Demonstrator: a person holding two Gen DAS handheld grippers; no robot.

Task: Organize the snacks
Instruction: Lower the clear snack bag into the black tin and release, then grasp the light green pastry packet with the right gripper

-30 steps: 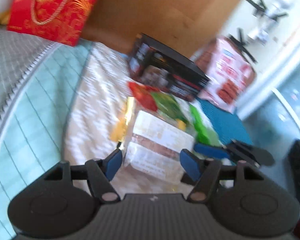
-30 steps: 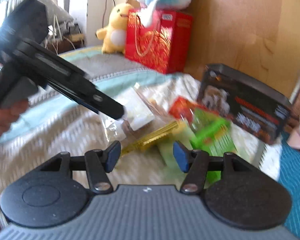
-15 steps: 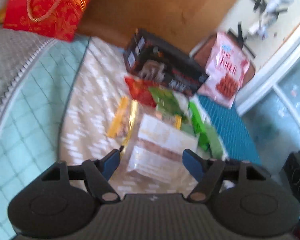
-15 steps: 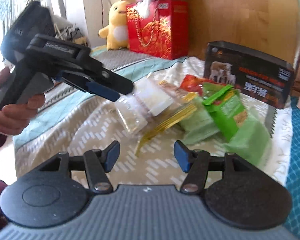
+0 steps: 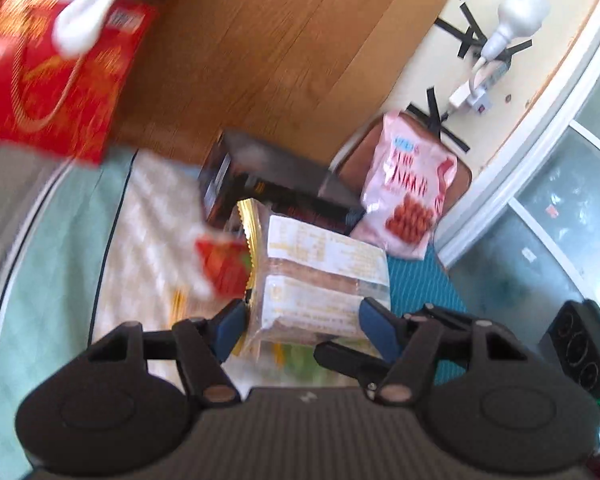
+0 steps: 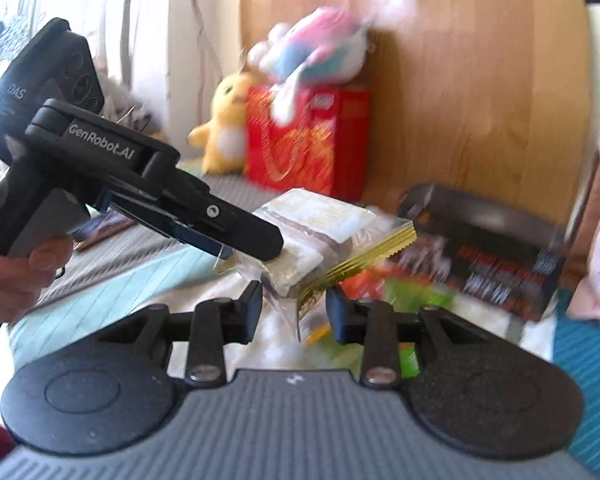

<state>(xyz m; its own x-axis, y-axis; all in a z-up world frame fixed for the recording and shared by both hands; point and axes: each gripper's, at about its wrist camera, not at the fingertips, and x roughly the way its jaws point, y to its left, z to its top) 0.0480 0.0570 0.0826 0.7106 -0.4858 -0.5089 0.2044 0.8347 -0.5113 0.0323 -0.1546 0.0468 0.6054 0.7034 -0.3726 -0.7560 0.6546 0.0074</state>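
The left gripper (image 5: 302, 322) is half-spread, its pads clamping the clear snack pack (image 5: 320, 280), now lifted off the patterned cloth (image 5: 152, 216) it lay on earlier; the right gripper (image 6: 294, 308), jaws just narrowed, brackets the pack's near corner without pressing it.

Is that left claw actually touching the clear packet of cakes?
Touching. In the left wrist view the left gripper has both blue pads against the packet; the right wrist view shows it lifted off the bed.
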